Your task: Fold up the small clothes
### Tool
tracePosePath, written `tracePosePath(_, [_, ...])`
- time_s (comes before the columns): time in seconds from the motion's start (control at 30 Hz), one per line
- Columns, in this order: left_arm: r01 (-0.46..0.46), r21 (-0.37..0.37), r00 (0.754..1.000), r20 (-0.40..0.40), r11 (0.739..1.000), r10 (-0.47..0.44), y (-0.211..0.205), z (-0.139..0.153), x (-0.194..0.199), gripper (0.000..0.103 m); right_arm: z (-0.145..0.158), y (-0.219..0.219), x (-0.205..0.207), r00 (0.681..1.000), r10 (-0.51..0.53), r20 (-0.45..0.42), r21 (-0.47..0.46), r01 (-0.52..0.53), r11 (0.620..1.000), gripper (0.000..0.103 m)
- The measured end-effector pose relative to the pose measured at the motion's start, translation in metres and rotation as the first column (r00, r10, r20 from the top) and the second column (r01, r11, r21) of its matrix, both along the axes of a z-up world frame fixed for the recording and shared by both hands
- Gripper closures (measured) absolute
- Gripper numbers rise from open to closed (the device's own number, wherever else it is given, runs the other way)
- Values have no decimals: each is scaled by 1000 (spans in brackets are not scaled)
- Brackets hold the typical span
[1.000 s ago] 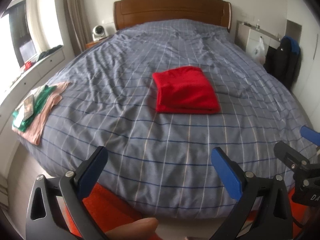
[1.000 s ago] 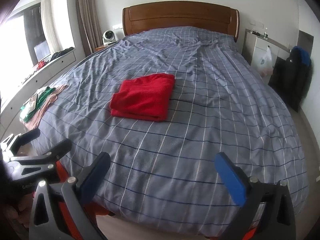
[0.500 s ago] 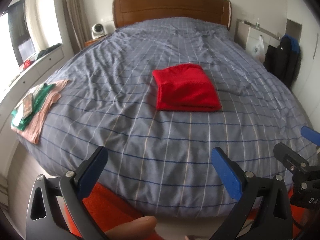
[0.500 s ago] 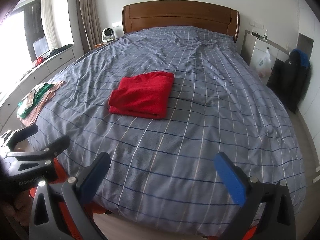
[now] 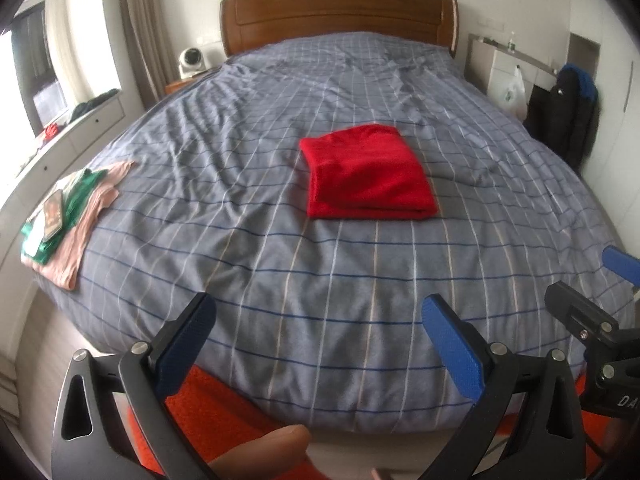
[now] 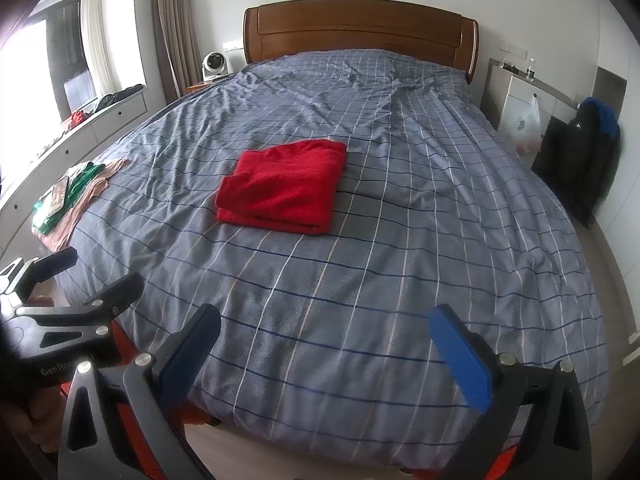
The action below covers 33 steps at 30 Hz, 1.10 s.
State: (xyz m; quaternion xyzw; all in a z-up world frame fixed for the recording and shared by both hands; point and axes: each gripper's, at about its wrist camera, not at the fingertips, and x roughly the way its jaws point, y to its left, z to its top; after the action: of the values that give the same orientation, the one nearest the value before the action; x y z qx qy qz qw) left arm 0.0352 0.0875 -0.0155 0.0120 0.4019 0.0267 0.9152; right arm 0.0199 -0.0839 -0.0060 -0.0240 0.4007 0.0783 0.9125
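A red garment [image 5: 368, 172] [image 6: 282, 186] lies folded into a flat rectangle in the middle of the bed [image 5: 320, 264] [image 6: 360, 288]. My left gripper [image 5: 318, 320] hangs open over the bed's foot edge, well short of the garment, holding nothing. My right gripper [image 6: 326, 330] is open too, at the foot of the bed, empty. Each view catches the other gripper at its side edge. At the bed's left edge sits a pile of clothes [image 5: 76, 216] [image 6: 76, 196]: a pink garment under a green one, with a phone on top.
A wooden headboard [image 5: 338, 14] backs the bed. A small white fan [image 6: 216, 65] stands on the left nightstand. A dark jacket [image 6: 588, 160] and a plastic bag [image 6: 524, 124] hang at the right. A window bench [image 6: 92, 120] runs along the left wall. Orange rug [image 5: 212, 412] below.
Both views have shifted slightly, with the bed and red garment sitting a little higher in the frames. The garment and pile have not moved; both grippers stay open.
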Motion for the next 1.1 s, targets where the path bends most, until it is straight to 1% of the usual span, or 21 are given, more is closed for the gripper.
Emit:
tracePosePath(0.27, [10, 12, 1000, 12, 1000, -10, -4, 4, -1, 0, 3, 3, -1, 1000, 20, 7, 8, -20, 1000, 0])
tracePosePath(0.73, [14, 11, 1000, 12, 1000, -14, -2, 7, -2, 0, 1, 3, 0, 1000, 31, 3, 10, -32, 999, 0])
tracePosePath(1.1, [14, 13, 1000, 16, 1000, -14, -4, 8, -2, 0, 7, 5, -3, 998, 57, 29, 13, -58, 998, 0])
